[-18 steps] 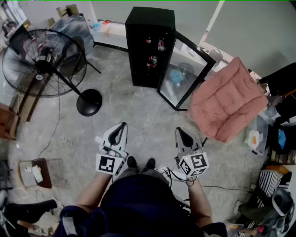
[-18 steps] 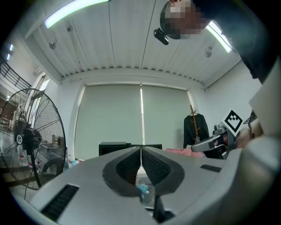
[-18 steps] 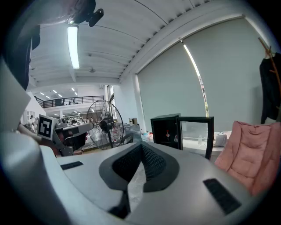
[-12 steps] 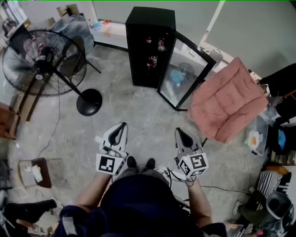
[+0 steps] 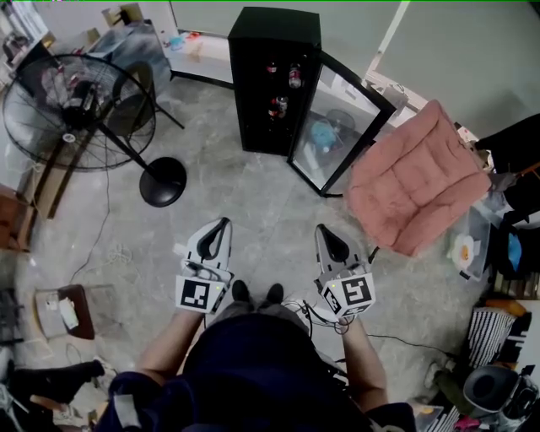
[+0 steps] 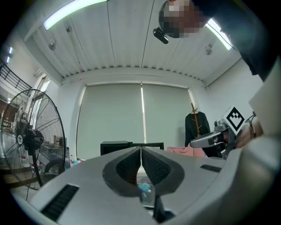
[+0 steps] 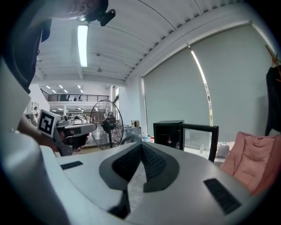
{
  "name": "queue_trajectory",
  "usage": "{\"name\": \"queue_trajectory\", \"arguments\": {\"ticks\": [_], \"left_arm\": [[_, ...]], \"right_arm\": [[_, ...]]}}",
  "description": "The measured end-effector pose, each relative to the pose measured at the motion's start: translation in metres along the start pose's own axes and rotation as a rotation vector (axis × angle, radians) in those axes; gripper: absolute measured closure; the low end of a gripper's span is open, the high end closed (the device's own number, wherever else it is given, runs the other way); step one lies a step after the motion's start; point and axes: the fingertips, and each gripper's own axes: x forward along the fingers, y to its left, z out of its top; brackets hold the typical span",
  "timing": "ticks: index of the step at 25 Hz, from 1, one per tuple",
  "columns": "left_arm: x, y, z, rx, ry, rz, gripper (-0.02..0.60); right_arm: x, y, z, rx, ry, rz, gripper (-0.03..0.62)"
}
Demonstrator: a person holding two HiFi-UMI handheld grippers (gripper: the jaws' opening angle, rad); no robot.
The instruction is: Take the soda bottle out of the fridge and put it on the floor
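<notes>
While the soda bottle (image 5: 294, 78) is seen on an upper shelf inside the black fridge (image 5: 274, 29), the glass door (image 5: 337, 126) is swung open. Well apart from it, above the floor (image 5: 253, 202), the left gripper (image 5: 221, 229) and right gripper (image 5: 325, 232) are held with jaws pressed together, nothing between them.

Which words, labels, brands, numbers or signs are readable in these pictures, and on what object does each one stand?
No text can be read in any view.
Bottles in the fridge: the labels are too small to read.
Left gripper and right gripper: black-and-white square markers, patterns only, no letters or numbers.
</notes>
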Motion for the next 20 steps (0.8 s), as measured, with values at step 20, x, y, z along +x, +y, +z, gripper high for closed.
{"name": "queue_trajectory", "arguments": {"ticks": [20], "left_arm": [[0.007,-0.002,-0.004,0.026,0.003,-0.002,0.557]], "right_arm": [[0.013,-0.005,-0.009,-0.107,0.058,-0.021,0.460]]}}
